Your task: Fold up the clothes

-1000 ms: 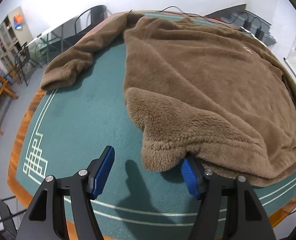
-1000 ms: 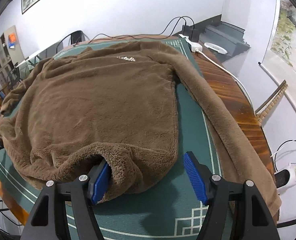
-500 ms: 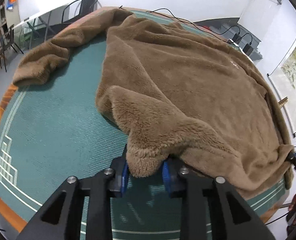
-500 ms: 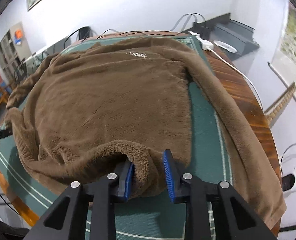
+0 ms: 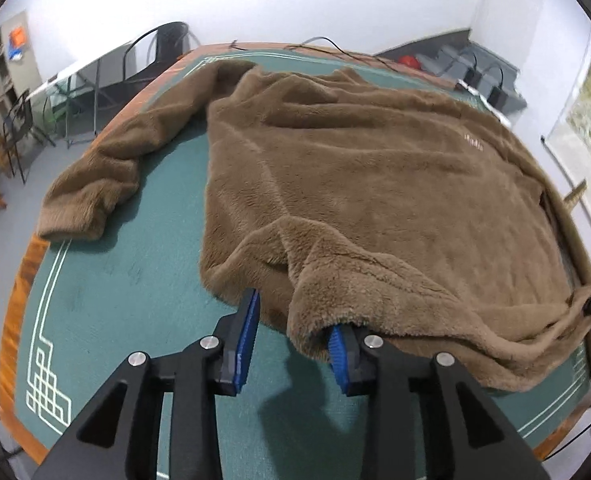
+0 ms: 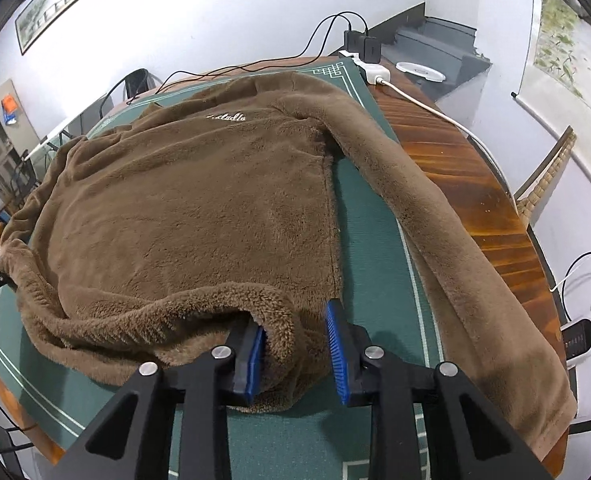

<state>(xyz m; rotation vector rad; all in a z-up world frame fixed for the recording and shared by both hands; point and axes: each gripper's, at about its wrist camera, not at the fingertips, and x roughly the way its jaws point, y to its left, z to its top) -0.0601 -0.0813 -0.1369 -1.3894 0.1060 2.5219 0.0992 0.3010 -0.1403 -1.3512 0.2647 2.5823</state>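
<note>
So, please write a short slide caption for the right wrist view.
Right gripper pinching the hem corner of a brown fleece sweater spread on a green table mat.

My left gripper (image 5: pixel 291 350), black angular plastic arms, 2 fingers with ribbed blue pads (image 5: pixel 246 334), 4 silver round screws, my right gripper (image 6: pixel 295 356) identical, matte black, blue pads (image 6: pixel 336 354), 4 silver screws

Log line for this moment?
left tongs: opening, hem against one pad | right tongs: pinching hem | sweater: spread on green mat
</note>
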